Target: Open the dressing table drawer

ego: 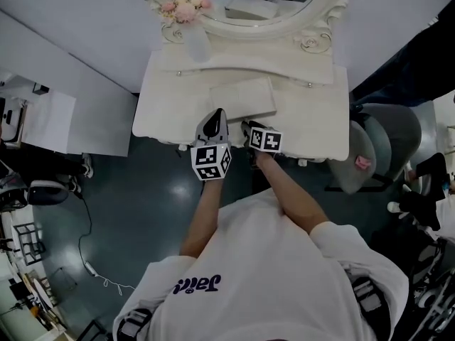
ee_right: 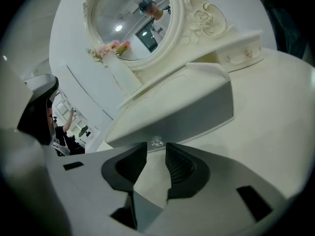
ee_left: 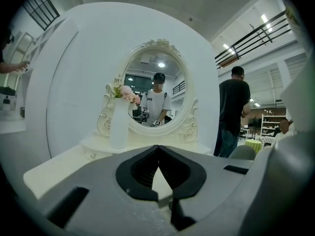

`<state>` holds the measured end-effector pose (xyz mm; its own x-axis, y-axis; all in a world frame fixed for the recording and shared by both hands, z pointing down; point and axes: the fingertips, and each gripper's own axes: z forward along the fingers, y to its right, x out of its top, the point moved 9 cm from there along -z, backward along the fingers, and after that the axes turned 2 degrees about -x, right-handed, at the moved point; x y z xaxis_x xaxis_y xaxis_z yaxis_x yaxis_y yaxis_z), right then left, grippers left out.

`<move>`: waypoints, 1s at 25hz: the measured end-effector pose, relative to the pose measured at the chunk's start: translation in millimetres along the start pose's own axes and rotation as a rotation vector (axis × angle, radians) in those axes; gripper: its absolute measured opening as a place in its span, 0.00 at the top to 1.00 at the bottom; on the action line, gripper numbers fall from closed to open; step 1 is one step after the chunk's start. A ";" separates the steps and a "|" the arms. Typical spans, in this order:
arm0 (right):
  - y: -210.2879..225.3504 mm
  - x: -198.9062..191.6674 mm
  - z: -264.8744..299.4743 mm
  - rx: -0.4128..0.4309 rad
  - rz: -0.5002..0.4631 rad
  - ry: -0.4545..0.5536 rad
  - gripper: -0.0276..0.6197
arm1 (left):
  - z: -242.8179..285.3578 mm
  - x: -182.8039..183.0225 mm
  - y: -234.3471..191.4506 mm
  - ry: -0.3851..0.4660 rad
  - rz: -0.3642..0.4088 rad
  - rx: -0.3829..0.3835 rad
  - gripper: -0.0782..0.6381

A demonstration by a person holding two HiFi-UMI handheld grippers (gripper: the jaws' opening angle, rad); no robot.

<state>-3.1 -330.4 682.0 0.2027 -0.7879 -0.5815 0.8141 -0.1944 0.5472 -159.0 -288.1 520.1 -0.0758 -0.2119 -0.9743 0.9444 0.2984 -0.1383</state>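
Note:
The cream dressing table (ego: 313,123) carries a low raised drawer box (ego: 242,99) at its middle. In the right gripper view the box's shaded front (ee_right: 192,112) bears a small clear knob (ee_right: 156,141). My right gripper (ee_right: 156,155) is open. Its tips sit just short of the knob, one on each side, and do not touch it. In the head view it (ego: 250,128) is at the table's front edge. My left gripper (ego: 215,116) hovers beside it over the table front. Its tips (ee_left: 158,150) meet with nothing held.
An oval mirror (ego: 245,2) and a white vase of pink flowers (ego: 186,9) stand at the back. Two small back drawers have knobs (ego: 309,84). A grey chair (ego: 387,144) stands right of the table. A person in a dark shirt (ee_left: 232,109) stands to the right.

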 end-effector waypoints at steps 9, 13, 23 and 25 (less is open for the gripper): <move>1.0 2.9 7.1 -0.017 0.039 0.017 0.85 | -0.2 -3.5 -7.0 -0.006 -0.018 -0.005 0.87; 1.3 2.6 5.9 -0.034 0.055 0.013 0.85 | -1.7 -4.1 -7.5 0.000 -0.031 -0.010 0.87; -3.7 -13.5 -13.9 -0.051 0.059 -0.012 0.86 | -10.7 -4.3 -5.9 0.004 -0.048 -0.034 0.87; -3.7 -19.1 -19.6 -0.054 0.058 -0.016 0.86 | -14.4 -6.4 -2.8 0.002 -0.053 -0.039 0.87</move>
<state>0.7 -303.2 679.3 0.2423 -0.8062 -0.5398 0.8294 -0.1166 0.5464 -165.8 -274.2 524.1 -0.1264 -0.2262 -0.9658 0.9256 0.3232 -0.1968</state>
